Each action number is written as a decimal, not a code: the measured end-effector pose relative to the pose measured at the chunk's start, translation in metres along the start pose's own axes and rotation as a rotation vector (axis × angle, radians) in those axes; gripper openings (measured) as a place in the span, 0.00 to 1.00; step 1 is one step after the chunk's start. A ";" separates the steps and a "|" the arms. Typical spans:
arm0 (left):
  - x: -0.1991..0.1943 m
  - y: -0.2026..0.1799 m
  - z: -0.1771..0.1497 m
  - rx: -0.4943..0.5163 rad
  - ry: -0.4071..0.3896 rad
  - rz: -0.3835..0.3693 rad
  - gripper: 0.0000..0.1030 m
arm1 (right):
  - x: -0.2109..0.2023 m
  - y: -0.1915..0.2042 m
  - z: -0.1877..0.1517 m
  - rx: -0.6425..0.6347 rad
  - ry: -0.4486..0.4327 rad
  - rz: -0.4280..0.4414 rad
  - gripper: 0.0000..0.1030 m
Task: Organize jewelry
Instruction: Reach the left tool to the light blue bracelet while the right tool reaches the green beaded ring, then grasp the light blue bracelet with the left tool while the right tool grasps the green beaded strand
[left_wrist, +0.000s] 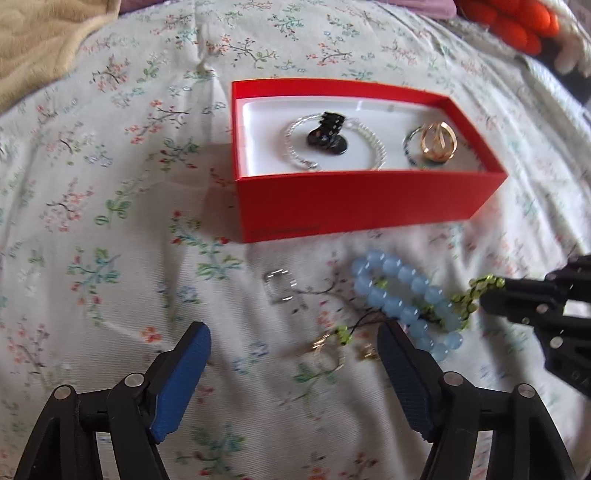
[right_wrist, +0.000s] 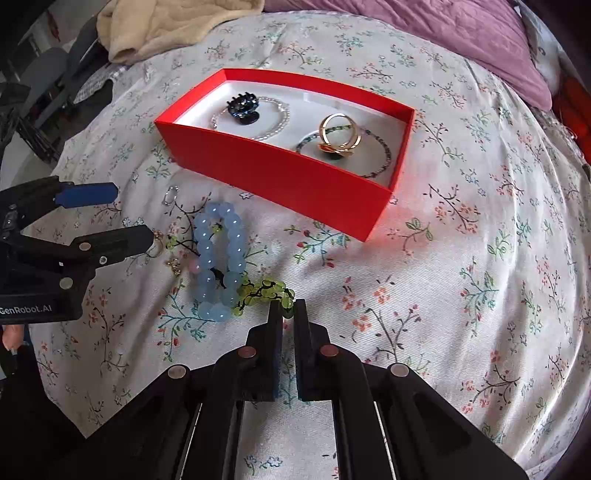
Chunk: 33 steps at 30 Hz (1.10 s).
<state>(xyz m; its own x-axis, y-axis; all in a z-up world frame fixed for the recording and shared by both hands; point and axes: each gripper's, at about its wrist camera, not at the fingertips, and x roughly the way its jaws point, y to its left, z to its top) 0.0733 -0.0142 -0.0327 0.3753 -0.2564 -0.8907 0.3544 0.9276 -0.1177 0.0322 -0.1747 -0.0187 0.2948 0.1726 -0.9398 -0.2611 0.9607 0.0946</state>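
Right wrist view shows your right gripper (right_wrist: 289, 309) jaws pinched on the green bead bracelet (right_wrist: 264, 291); lift slowly, untangling the blue bead bracelet (right_wrist: 218, 258). Keep left gripper (left_wrist: 295, 343) jaws wide, empty.

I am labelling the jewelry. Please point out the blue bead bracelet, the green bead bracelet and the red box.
blue bead bracelet (right_wrist: 216, 266): right wrist view, bead on left side.
green bead bracelet (right_wrist: 264, 290): right wrist view, middle beads.
red box (left_wrist: 354, 206): left wrist view, near wall.
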 end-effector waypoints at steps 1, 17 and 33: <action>0.002 -0.002 0.002 -0.014 0.004 -0.024 0.70 | -0.002 -0.003 -0.001 0.008 0.001 -0.001 0.05; 0.044 -0.041 0.028 -0.087 0.075 -0.137 0.37 | -0.006 -0.022 -0.010 0.063 0.024 0.007 0.05; 0.032 -0.052 0.031 -0.032 0.046 -0.121 0.08 | -0.010 -0.029 -0.011 0.101 0.019 0.005 0.05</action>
<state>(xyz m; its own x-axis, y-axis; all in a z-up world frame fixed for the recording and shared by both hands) 0.0937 -0.0793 -0.0412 0.2914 -0.3553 -0.8882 0.3670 0.8989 -0.2392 0.0266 -0.2067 -0.0156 0.2761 0.1746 -0.9451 -0.1684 0.9769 0.1313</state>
